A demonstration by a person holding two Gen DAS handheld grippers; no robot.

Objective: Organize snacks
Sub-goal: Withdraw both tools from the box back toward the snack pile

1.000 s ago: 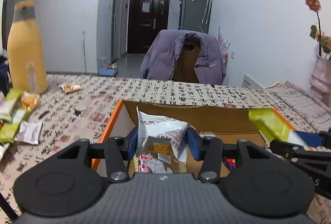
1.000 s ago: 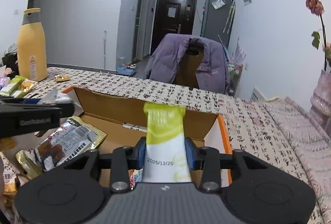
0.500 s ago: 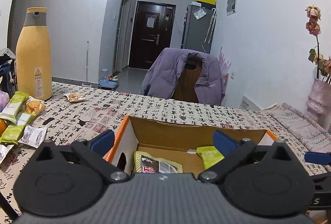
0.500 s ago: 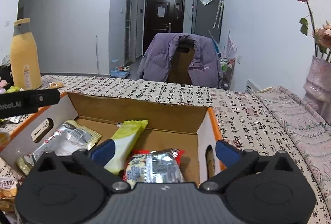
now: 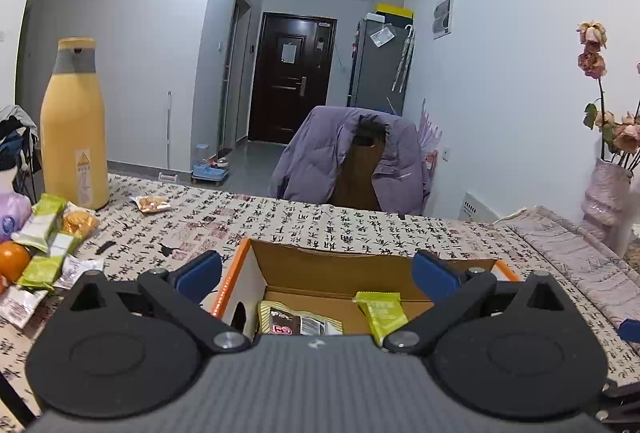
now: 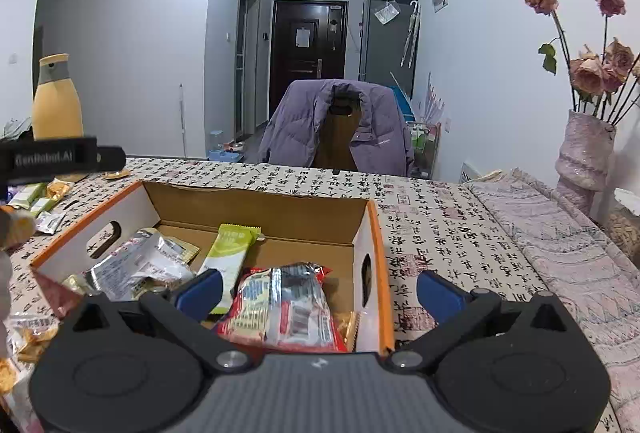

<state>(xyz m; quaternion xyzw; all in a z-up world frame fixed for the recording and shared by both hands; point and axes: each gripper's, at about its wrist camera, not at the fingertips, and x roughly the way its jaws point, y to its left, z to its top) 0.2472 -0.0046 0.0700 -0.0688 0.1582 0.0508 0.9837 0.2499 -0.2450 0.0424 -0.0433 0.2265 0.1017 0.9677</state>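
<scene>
Left gripper (image 5: 316,273): jaws spread wide, holding nothing
Right gripper (image 6: 318,291): jaws spread wide, holding nothing
Cardboard box (image 6: 256,203): on desk (image 6: 440,217), snack packets inside

Your left wrist camera's own dark grey housing hides the near half of the open cardboard box (image 5: 332,269), so the brown-and-yellow snack packet (image 5: 298,321) shows only its top. At the table's left edge, the orange fruit (image 5: 12,265) is cut off. The print on the yellow bottle's label (image 5: 83,177) is unreadable.
</scene>
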